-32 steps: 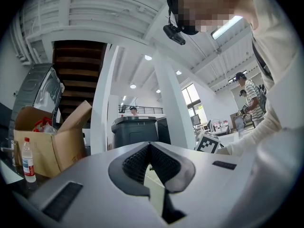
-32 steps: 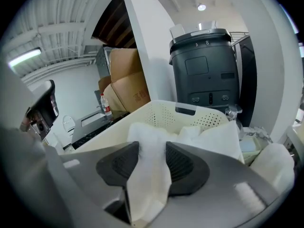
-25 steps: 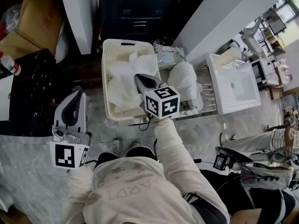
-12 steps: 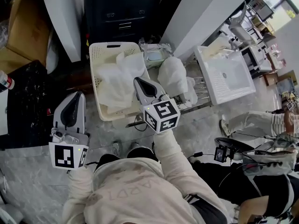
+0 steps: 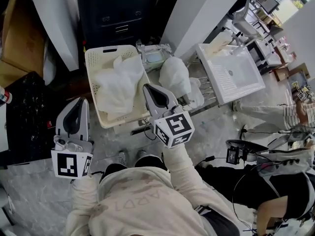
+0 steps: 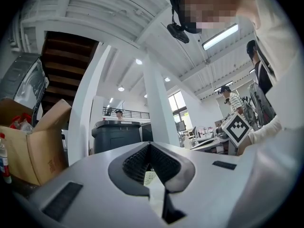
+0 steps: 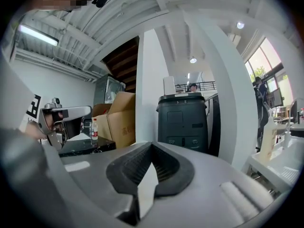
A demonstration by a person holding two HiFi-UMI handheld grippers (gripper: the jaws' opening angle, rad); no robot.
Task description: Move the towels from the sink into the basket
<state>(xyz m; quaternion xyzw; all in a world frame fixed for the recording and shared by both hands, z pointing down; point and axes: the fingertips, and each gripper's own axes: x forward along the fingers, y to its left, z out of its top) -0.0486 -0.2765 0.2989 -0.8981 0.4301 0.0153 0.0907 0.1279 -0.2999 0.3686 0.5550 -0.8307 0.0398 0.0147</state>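
Right gripper (image 5: 153, 93): jaws closed, empty; sink (image 5: 231, 77) at two o'clock, nearer this gripper.
Left gripper (image 5: 77, 108): jaws closed, empty.

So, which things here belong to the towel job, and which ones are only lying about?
For the job: basket, towels inside it, sink, left tongs and right tongs, both shut and empty.
Lying about: cardboard box, bottle, dark bin.
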